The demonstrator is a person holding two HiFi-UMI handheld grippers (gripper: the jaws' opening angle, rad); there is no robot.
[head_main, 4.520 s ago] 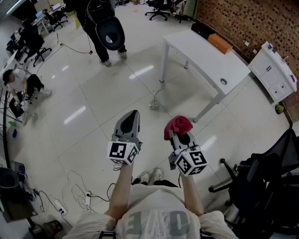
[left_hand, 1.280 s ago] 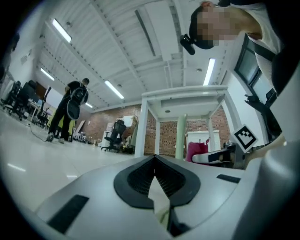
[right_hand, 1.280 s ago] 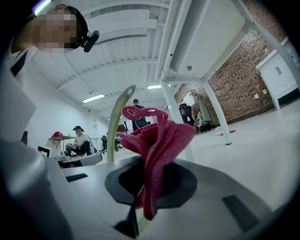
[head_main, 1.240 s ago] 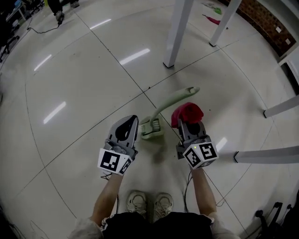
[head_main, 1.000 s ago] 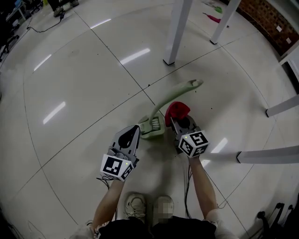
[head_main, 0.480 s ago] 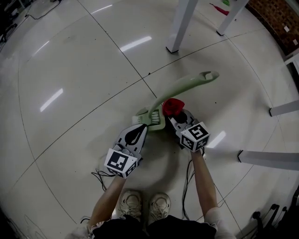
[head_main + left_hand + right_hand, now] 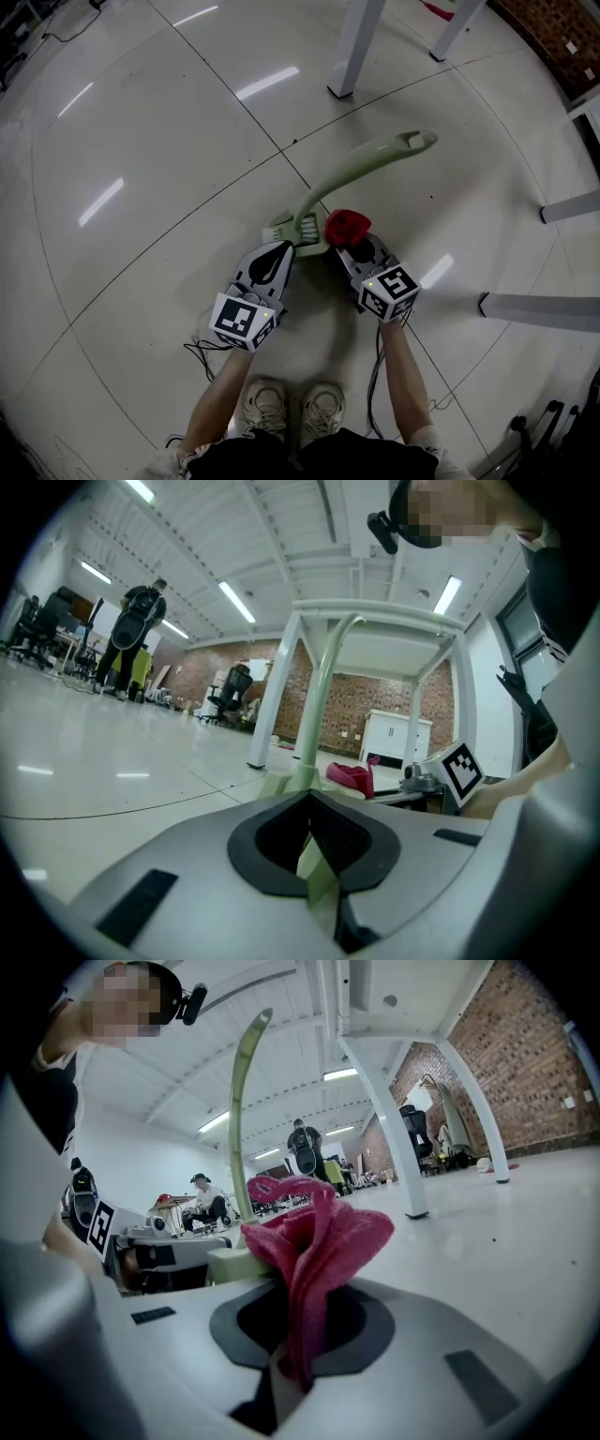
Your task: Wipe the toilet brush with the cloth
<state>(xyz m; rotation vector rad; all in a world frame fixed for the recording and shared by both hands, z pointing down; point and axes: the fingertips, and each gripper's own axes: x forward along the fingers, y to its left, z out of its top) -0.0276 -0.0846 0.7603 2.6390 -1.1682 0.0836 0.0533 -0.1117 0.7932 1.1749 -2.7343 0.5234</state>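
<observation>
A pale green toilet brush (image 7: pixel 352 173) stands in its holder (image 7: pixel 302 234) on the white tiled floor, its long handle leaning up to the right. My left gripper (image 7: pixel 280 247) is low at the holder's near left side, jaws shut, with a pale green sliver showing through their notch (image 7: pixel 314 855). My right gripper (image 7: pixel 350 244) is shut on a red cloth (image 7: pixel 348 223), which sits just right of the holder. The right gripper view shows the cloth (image 7: pixel 314 1241) bunched above the jaws, the brush handle (image 7: pixel 242 1101) behind it.
White table legs (image 7: pixel 352 47) stand beyond the brush, and a white floor bar (image 7: pixel 539 309) lies at the right. A cable (image 7: pixel 202 352) trails by my shoes (image 7: pixel 281 403). A brick wall (image 7: pixel 553 28) is at the far right. People stand far off (image 7: pixel 131 639).
Both grippers have come down and closed in on the brush holder. The red cloth has moved from beside the handle to right next to the holder.
</observation>
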